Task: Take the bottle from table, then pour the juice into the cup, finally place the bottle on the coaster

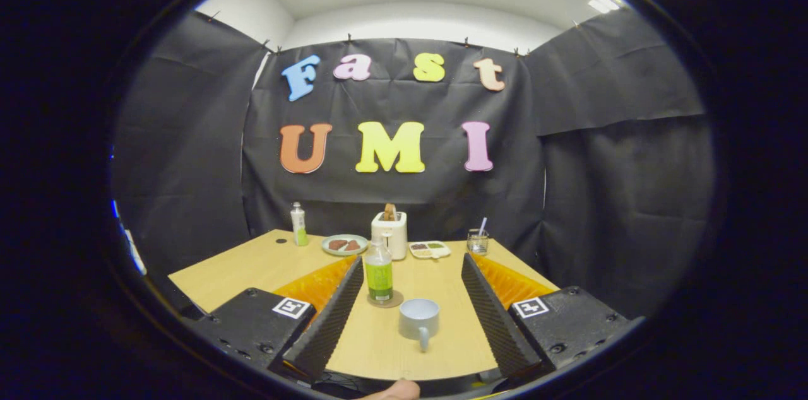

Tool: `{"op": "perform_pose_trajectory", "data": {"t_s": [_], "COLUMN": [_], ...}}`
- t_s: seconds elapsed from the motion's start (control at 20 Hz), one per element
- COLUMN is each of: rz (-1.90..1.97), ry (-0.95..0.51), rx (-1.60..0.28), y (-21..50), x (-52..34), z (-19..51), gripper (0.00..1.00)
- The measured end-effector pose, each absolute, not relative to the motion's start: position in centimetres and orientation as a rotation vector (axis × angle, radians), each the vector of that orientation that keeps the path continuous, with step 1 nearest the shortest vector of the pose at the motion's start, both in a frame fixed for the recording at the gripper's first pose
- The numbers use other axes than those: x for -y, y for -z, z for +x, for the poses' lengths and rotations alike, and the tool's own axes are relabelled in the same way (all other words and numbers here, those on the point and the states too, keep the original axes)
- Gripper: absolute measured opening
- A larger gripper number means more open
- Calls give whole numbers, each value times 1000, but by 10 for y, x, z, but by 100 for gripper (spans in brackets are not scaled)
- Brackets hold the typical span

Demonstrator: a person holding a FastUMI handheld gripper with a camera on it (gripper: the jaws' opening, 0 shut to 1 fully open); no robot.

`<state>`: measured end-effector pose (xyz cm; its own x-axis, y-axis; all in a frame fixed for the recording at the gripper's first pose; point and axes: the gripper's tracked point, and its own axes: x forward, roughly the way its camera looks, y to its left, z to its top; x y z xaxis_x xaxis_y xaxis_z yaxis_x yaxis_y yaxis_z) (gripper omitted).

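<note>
Your tongs (404,299) were spread wide and gripped nothing; both fingers hung above the wooden surface (252,267), well apart from each other. The bottle (379,270) stood upright between the fingers, nearer the left one, toward their far ends. It had a green label, a clear neck and a white cap, and it already sat on the round coaster (391,302), whose rim showed around its base. The cup (418,319) stood in the gap too, closer to you than the bottle and a little to its right, near the coaster's edge but apart from it. It was pale grey-blue, mouth up, with its handle pointing back toward you. Neither finger touched the bottle or the cup.

Beyond the fingertips, a white toaster (392,233) stood just behind the bottle with something brown poking out of its slot. To the left of the toaster lay a plate (344,244) with dark pieces on it, and farther left a second small bottle (298,224) stood near the surface's far edge. To the right of the toaster lay a small divided tray (430,250), and past that a glass (478,241) with a straw in it.

A fingertip (398,390) showed at the near edge, below the gap between the fingers.
</note>
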<state>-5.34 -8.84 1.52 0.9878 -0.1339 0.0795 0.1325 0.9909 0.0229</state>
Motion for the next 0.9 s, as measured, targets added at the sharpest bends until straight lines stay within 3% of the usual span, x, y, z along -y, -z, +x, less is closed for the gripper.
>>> {"op": "perform_pose_trajectory", "data": {"t_s": [0.9], "rz": [42], "ry": [143], "rx": [92], "y": [-9], "x": [88], "z": [-56], "gripper": [100]}}
